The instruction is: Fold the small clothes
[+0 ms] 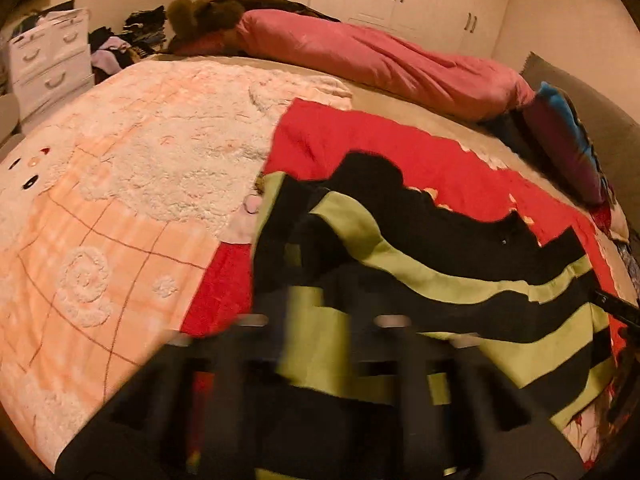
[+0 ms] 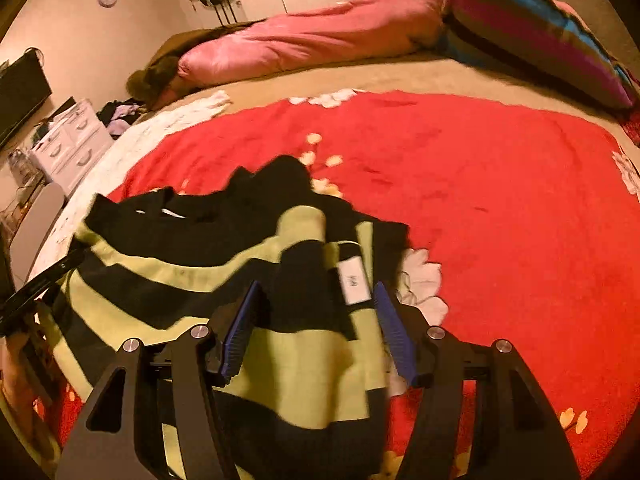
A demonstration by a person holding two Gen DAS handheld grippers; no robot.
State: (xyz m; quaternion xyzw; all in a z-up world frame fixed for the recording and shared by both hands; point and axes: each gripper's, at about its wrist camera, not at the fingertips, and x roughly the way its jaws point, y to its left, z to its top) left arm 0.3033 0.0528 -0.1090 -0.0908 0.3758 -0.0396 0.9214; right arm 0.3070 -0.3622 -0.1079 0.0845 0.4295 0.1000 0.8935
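The striped top (image 2: 168, 280), black with wide yellow-green bands, lies rumpled on a red blanket (image 2: 500, 220) spread over the bed, toward its near edge, with a white label (image 2: 354, 282) turned up on one fold. The right claw (image 2: 316, 328) sits low over that fold with its 2 blue pads (image 2: 240, 332) standing apart, one on each side of the label; the cloth lies between them, but the pads do not press on it. In the left wrist view the left claw (image 1: 320, 320) is smeared by motion blur, its fingers drawn together with striped cloth bunched right at them; whether they pinch the fabric I cannot tell. Beside the red blanket lies a peach and white fleece blanket (image 1: 120, 200). Further back a pink duvet (image 1: 380, 60) runs across the bed, with a striped pillow (image 2: 540, 40) at its end, and a white drawer unit (image 1: 48, 64) stands by the wall.
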